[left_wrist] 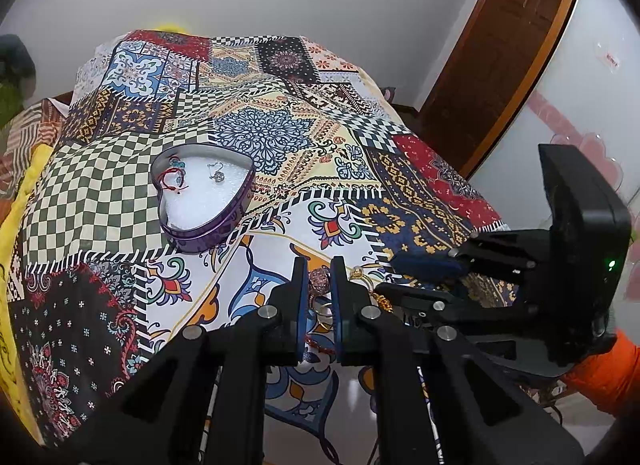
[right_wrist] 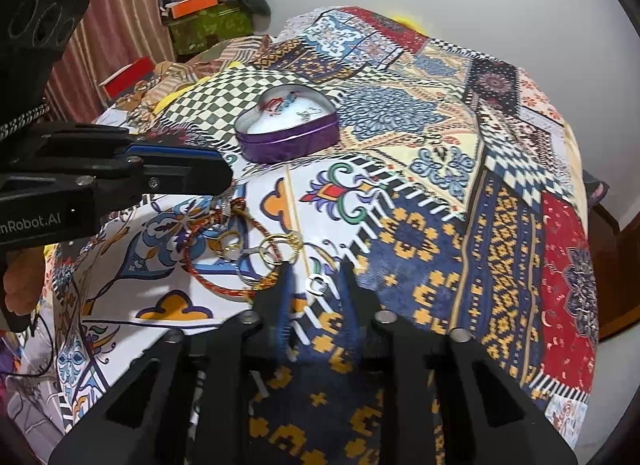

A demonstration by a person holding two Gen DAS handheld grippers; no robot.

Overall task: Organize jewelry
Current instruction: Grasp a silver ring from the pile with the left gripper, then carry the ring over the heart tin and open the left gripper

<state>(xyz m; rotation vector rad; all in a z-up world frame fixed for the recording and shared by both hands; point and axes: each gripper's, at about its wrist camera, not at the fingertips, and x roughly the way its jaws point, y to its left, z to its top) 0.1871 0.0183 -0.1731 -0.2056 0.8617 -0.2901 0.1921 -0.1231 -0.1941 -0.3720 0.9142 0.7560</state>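
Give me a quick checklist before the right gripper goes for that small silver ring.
1. Right gripper open: ok, fingers apart.
2. Silver ring lined up between the fingers: ok.
3. Ring clear of the gold rings and red braided bracelet: ok, it lies apart on the cloth.
4. Heart-shaped tin open to receive it: ok, no lid on it, white lining showing.
5. Left gripper out of the way: cannot tell; it is over the jewelry pile, close by.
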